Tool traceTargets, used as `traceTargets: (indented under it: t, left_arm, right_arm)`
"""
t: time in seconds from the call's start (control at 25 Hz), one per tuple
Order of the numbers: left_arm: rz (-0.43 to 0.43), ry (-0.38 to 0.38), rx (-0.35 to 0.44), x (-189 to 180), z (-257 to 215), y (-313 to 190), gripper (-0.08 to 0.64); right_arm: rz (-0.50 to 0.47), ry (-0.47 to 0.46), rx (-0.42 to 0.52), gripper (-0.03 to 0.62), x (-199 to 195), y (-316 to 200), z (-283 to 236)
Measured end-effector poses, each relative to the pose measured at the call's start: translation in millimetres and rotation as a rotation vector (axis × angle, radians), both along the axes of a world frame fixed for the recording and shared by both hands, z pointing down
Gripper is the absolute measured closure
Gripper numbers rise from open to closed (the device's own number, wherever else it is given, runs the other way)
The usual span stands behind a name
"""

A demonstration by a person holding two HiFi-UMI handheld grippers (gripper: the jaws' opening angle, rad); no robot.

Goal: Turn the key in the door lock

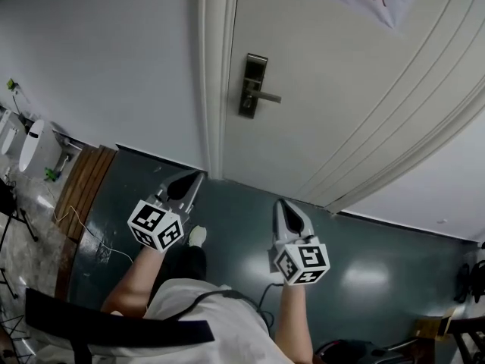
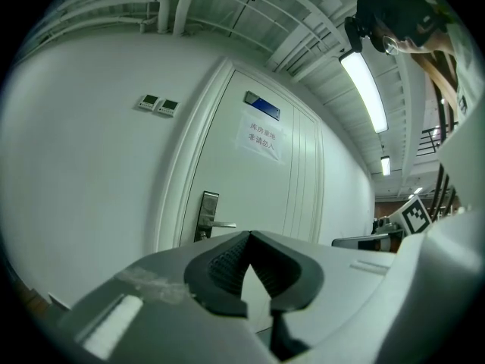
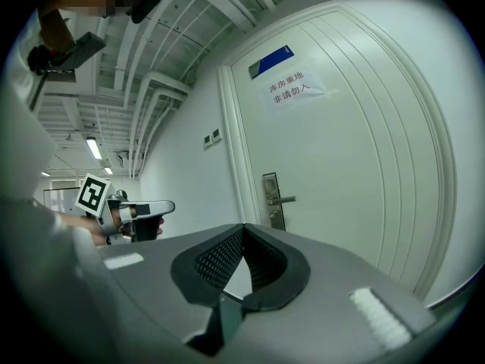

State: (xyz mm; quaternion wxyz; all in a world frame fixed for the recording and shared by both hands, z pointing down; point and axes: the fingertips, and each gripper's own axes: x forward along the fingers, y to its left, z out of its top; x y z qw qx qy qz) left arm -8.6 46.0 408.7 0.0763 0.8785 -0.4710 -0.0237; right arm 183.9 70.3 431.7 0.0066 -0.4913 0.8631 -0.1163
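Two grippers sit closest, the left gripper [image 1: 191,180] and the right gripper [image 1: 285,207]. Both have their jaws pressed together with nothing in them. Ahead of both jaw tips and a bit higher, well apart, is the door lock [image 1: 252,86] on the white door [image 1: 341,112]. Its plate stands tall and its handle [image 1: 267,95] sticks out sideways. It lies between the two grippers, so neither looks clearly nearer. No key shows, in the lock or in any jaws.
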Motion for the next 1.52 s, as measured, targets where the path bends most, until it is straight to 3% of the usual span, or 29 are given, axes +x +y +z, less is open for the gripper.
traceTargets:
  t: [0.76,1.12,1.52]
  left_arm:
    - [0.177,0.024,-0.034,-83,-2,-238,0.555]
    - [0.257,0.033,-0.063,-100,11,-290,0.555]
    - [0.279,0.061,-0.096,-104,25,-313,0.555]
  right_arm:
    - [0.115,0.038,-0.043,0.588,-104,-215,-7]
    - [0.174,0.061,-0.082,0.588,-129,-264,2]
    - [0.177,0.01,-0.139,0.588,-139,-290,21]
